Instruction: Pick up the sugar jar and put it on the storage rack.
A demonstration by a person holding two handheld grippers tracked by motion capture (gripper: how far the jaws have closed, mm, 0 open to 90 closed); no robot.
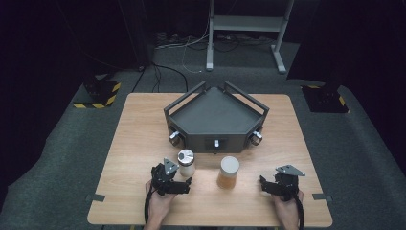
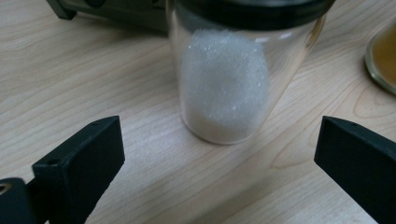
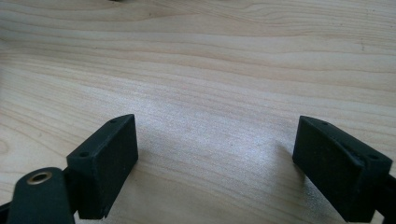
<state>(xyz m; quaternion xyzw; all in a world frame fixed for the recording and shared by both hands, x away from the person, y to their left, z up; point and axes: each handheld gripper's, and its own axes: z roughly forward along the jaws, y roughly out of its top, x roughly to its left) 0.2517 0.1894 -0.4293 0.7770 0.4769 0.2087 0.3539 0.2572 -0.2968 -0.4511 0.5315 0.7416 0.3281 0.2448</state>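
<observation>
A small glass jar of white granules (image 1: 186, 163) with a dark lid stands on the wooden table (image 1: 139, 143), near its front. My left gripper (image 1: 178, 178) sits just in front of it, open. In the left gripper view the jar of white granules (image 2: 224, 88) stands close ahead, just beyond the spread fingertips of the left gripper (image 2: 219, 140), and no pad touches it. A jar of amber contents (image 1: 228, 172) with a white lid stands to its right, and its edge shows as the amber jar (image 2: 384, 56). My right gripper (image 1: 266, 185) rests low at the front right, and the right gripper (image 3: 217, 128) is open over bare wood.
A dark angular tray (image 1: 191, 127) with raised rails and three knobs on its front faces stands at the back middle of the table. Bare wood lies between the two jars and the tray. A metal stand (image 1: 246, 24) and cables are on the floor beyond.
</observation>
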